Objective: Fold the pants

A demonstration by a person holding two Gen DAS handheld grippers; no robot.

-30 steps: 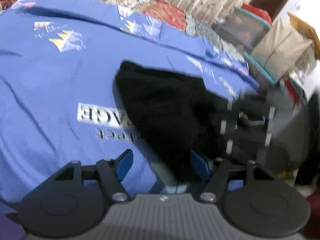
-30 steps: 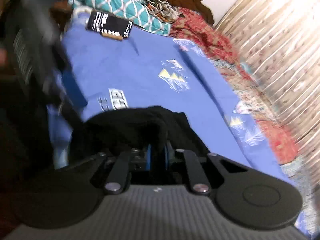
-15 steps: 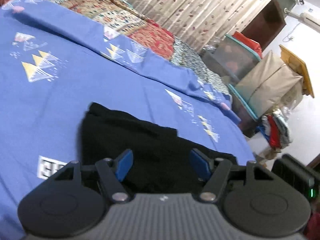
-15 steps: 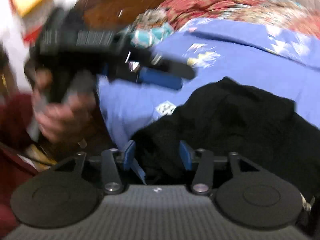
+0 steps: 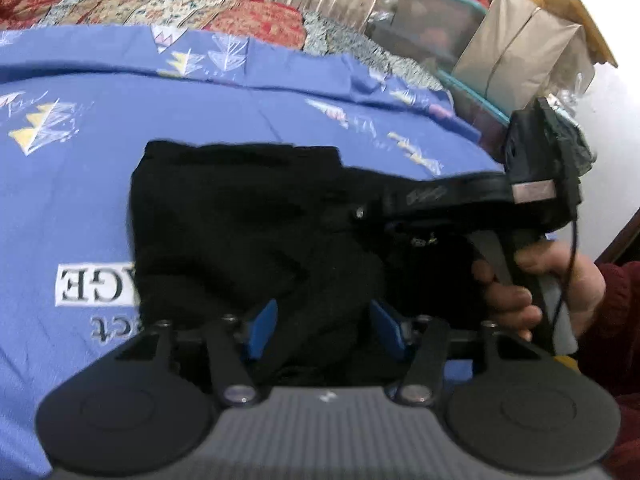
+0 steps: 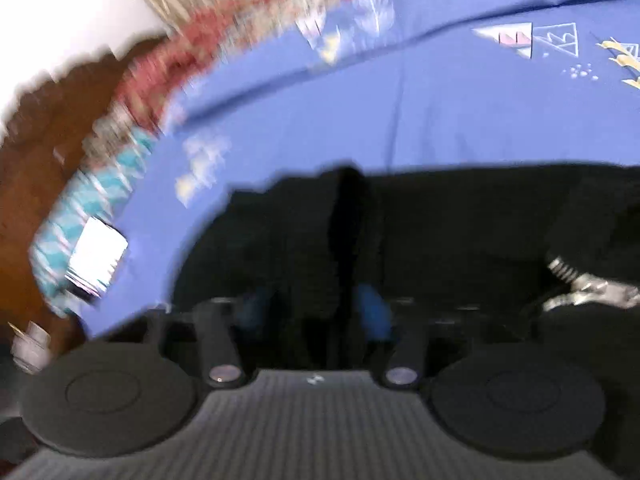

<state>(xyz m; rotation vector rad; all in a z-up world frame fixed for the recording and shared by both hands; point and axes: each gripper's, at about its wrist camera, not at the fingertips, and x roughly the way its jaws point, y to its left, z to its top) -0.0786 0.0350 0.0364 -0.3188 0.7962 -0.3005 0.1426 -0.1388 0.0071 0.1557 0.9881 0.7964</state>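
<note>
Your left gripper (image 5: 322, 330) sits low and near, its blue pads (image 5: 262, 328) apart with a thick fold of the black pants (image 5: 240, 216) bunched between them. The jaws are closing in on that cloth right now, and the pads look to be just short of pressing on it. The pants lie in a dark heap on the blue bedsheet (image 5: 80, 184), spreading away from your left gripper toward the far side, with one flat edge running across the far end of the heap. To the left of the heap the sheet shows printed block letters and small sail-like patterns.

Your right gripper (image 6: 316, 308) is closing too, with a dark ridge of the pants standing up between its blue pads (image 6: 374, 310). That view is smeared with blur, so you cannot tell whether the pads have bitten yet. From the left camera, the right gripper reaches in from the right over the heap, and your right hand (image 5: 548, 284) is wrapped around its handle, a dark red sleeve (image 5: 616, 320) behind it.

Farther out, a patchwork quilt (image 5: 240, 12) in reds and creams runs along the far edge of the sheet. Off to the far right stand brown paper bags (image 5: 516, 52) and a clear storage bin (image 5: 440, 20).
</note>
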